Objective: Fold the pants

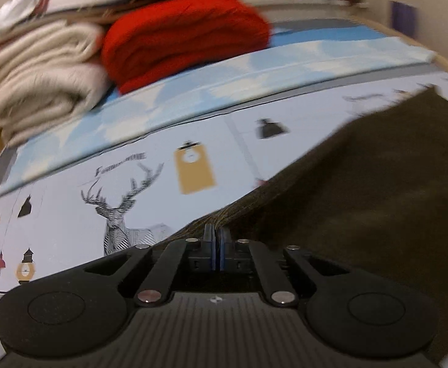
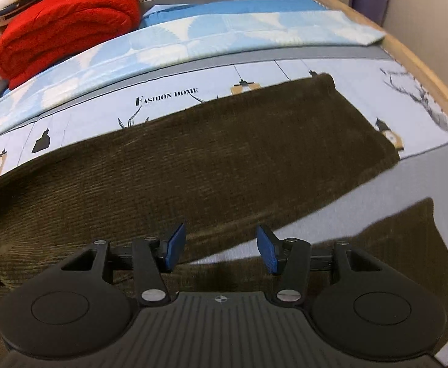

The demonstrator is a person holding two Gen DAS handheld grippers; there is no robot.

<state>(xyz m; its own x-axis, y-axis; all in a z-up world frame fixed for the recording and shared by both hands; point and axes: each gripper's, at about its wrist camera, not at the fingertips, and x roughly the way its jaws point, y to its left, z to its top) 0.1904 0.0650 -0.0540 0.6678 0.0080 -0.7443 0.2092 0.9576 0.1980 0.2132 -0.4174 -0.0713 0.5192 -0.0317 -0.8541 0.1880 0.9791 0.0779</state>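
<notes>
Dark olive-brown corduroy pants (image 2: 211,165) lie on a printed bedsheet, one leg stretched toward the far right and a second leg (image 2: 408,254) at the lower right. My right gripper (image 2: 221,247) is open, its blue pads (image 2: 175,247) apart just above the near edge of the upper leg. In the left wrist view my left gripper (image 1: 217,236) is shut on the pants' edge (image 1: 362,184), with the fabric pinched between the blue pads and lifted to the right.
A folded red blanket (image 2: 67,18) and cream blankets (image 1: 40,73) are stacked at the back left. A light blue quilt (image 2: 224,33) lies behind the pants. The bed's wooden edge (image 2: 432,70) runs along the right.
</notes>
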